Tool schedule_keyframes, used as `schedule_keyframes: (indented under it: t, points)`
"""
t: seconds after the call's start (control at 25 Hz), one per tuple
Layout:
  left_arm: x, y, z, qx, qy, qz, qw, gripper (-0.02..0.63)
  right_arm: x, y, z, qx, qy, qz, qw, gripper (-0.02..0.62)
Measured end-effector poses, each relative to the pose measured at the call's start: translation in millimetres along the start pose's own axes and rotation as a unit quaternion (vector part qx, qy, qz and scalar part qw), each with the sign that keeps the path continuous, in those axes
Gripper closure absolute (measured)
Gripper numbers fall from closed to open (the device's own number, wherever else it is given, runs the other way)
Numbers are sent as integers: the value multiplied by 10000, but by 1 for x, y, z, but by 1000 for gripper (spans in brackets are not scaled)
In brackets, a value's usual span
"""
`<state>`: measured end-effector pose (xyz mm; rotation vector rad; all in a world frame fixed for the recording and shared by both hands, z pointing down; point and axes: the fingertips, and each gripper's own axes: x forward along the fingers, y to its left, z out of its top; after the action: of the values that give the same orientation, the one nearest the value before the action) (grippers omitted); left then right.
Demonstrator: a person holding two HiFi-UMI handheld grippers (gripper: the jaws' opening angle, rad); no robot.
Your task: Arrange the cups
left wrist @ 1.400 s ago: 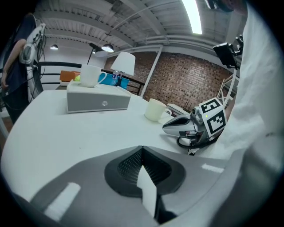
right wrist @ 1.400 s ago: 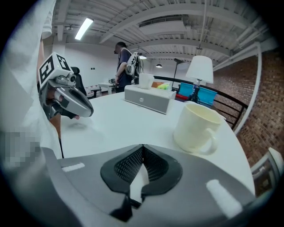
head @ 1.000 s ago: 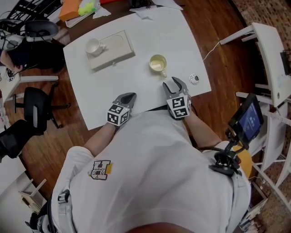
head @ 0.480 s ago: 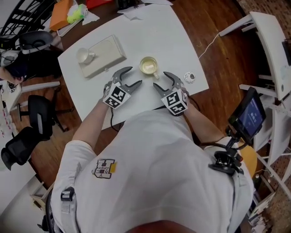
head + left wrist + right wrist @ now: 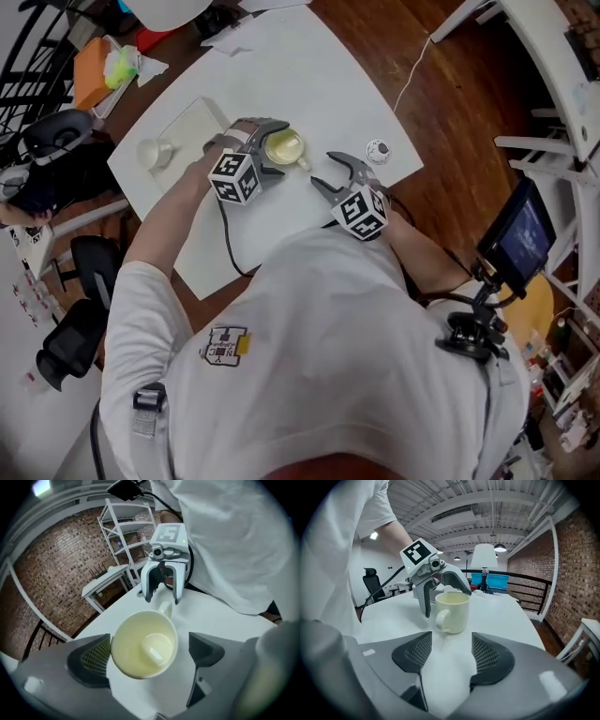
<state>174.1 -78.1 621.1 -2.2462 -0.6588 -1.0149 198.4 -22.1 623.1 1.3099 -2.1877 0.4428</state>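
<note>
Cream cup (image 5: 143,644) stands between the left gripper's (image 5: 151,656) jaws, which have just been opening wide; it should be centred before closing gently.

Pale-yellow cup (image 5: 284,147) stands upright, empty; white cup (image 5: 154,153) well apart.

Your white square table (image 5: 309,75) stands on a brown wooden floor (image 5: 450,103). A red brick wall (image 5: 51,573) and white metal shelving (image 5: 125,508) stand nearby.
</note>
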Motion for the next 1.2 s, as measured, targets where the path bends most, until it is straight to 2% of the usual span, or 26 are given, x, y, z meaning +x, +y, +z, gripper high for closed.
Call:
schedule_keyframes:
  t: [0.08, 0.12, 0.16, 0.28, 0.4, 0.56, 0.76, 0.84, 0.92, 1.0, 1.08, 1.2]
  points:
    - [8, 6, 0, -20, 28, 67, 10000, 92, 0, -2, -5, 56, 37, -31, 10000, 336]
    - [11, 8, 0, -93, 31, 138, 9999, 127, 0, -2, -7, 73, 56, -36, 10000, 339]
    - [12, 9, 0, -184, 17, 206, 9996, 132, 0, -2, -9, 84, 73, -38, 9999, 343]
    - [13, 10, 2, -537, -31, 442, 9976, 135, 0, -3, -12, 110, 108, -46, 9999, 355]
    - [13, 11, 4, -1034, 25, 793, 9915, 136, 2, -4, -10, 59, 125, -22, 9999, 362]
    - [10, 11, 4, -1811, 182, 1371, 9737, 137, 7, -6, -4, -236, 139, -10, 9996, 369]
    - [7, 7, 4, -2670, 355, 2070, 9405, 138, 15, -10, -1, -794, 251, 31, 9965, 402]
    - [7, 6, 4, -2799, 383, 2198, 9338, 138, 18, -9, 2, -1072, 252, 162, 9938, 410]
    - [8, 7, 5, -2800, 362, 2222, 9332, 138, 21, -8, 5, -1410, 268, 385, 9889, 408]
    - [7, 7, 4, -2750, 303, 2209, 9352, 137, 26, -8, 9, -1755, 309, 701, 9815, 393]
    - [4, 3, 2, -2799, 221, 2208, 9340, 137, 33, -7, 14, -2017, 361, 1052, 9731, 331]
    - [-4, -11, -2, -3117, -23, 2276, 9225, 137, 44, -2, 20, -2185, 470, 1482, 9634, 220]
